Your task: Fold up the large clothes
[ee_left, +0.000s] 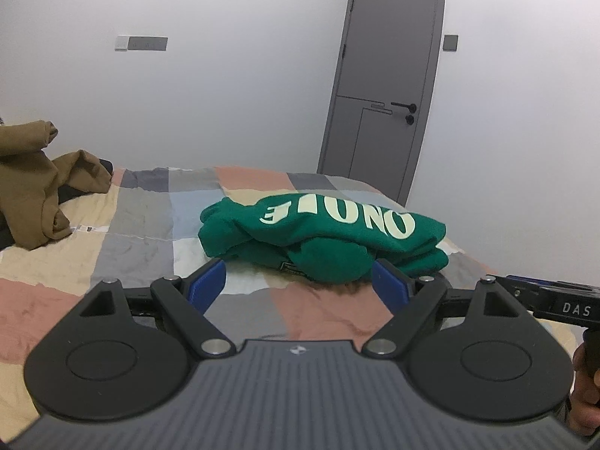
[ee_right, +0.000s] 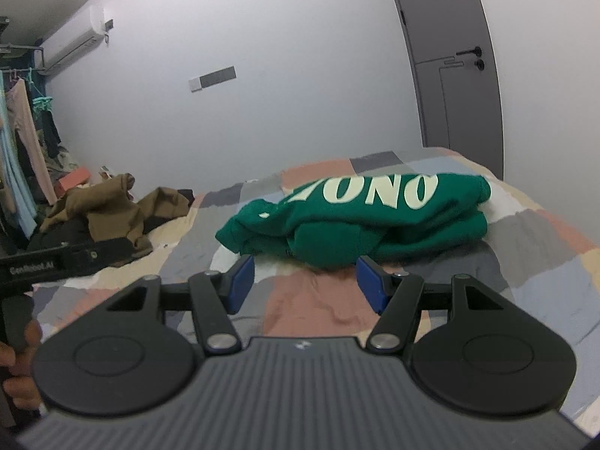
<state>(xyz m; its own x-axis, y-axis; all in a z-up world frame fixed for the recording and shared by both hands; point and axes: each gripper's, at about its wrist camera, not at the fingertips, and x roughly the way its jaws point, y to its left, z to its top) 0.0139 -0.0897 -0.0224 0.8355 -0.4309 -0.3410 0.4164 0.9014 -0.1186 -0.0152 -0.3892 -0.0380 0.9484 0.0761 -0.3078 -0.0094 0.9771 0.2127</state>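
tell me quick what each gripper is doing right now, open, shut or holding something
Left gripper: open, holding nothing; the green sweatshirt lies just ahead on the bed.
Right gripper: open, holding nothing, also short of the sweatshirt.

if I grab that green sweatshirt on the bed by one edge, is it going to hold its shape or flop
Likely flop: the green sweatshirt lies in soft rumpled folds, so layers would probably unfurl and hang. It looks thick, so perhaps weighty for cloth. Pushed, it would probably bunch on the wrinkled patchwork bedcover rather than slide.
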